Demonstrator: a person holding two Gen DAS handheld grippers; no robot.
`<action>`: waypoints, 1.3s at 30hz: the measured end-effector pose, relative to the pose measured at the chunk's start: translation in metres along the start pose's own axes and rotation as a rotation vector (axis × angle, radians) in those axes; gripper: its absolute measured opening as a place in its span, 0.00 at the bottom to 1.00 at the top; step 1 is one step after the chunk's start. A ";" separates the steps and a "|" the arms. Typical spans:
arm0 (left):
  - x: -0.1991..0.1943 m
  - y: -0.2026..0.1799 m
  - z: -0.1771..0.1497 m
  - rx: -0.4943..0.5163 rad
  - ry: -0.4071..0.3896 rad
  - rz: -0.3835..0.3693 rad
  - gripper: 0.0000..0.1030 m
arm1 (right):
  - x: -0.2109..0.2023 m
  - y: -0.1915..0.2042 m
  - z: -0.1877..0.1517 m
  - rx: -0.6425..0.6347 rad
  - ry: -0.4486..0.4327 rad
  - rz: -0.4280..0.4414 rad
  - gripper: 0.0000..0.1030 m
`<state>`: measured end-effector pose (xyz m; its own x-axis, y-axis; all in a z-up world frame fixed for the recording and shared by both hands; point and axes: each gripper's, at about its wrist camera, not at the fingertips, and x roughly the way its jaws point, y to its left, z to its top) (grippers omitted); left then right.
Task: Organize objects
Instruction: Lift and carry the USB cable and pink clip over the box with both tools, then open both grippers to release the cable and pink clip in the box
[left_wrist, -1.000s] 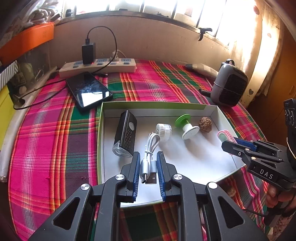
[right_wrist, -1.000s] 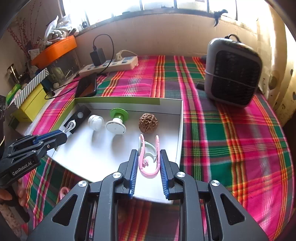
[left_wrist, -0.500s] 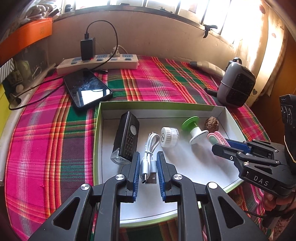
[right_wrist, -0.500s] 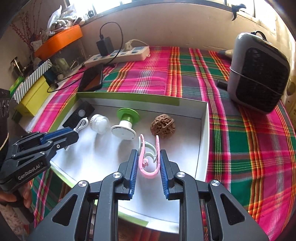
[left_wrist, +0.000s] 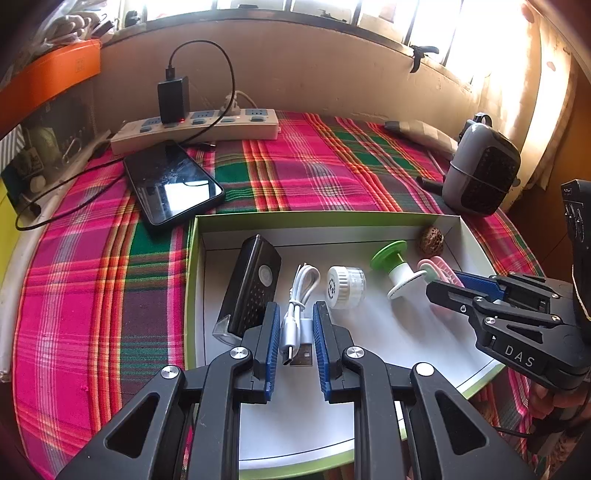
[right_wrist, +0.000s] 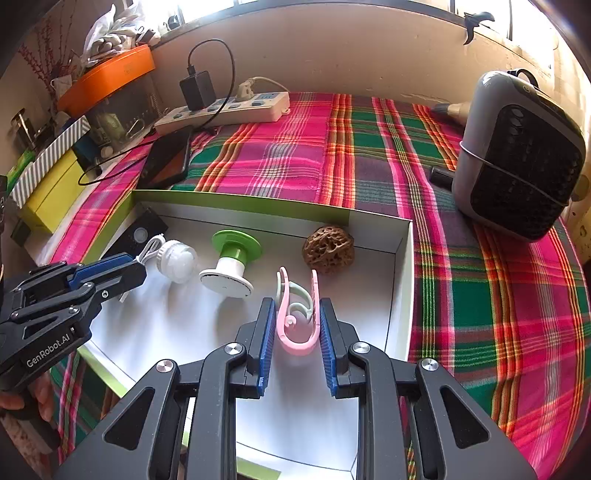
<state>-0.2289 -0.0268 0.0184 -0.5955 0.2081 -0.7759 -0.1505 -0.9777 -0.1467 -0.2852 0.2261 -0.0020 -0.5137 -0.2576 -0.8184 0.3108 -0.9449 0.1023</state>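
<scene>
Phone (left_wrist: 173, 182); power strip (left_wrist: 207, 127); heater (right_wrist: 517, 155)

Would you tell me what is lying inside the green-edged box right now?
Inside the box: black lamp, white cap, green-topped stopper, walnut. The white cable and pink clip are held over it. The gripper bodies hide the near floor.
</scene>
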 end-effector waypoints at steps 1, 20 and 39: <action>0.001 -0.001 0.000 0.004 0.001 0.003 0.16 | 0.000 0.000 0.000 -0.001 -0.001 -0.001 0.23; 0.009 -0.010 0.001 0.030 0.022 0.017 0.16 | 0.002 0.003 0.000 -0.015 -0.028 -0.035 0.23; 0.011 -0.009 0.002 0.032 0.026 0.019 0.17 | 0.000 0.002 0.000 0.006 -0.041 -0.026 0.25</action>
<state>-0.2351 -0.0154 0.0125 -0.5778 0.1884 -0.7942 -0.1647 -0.9799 -0.1126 -0.2843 0.2245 -0.0018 -0.5544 -0.2406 -0.7967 0.2922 -0.9526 0.0844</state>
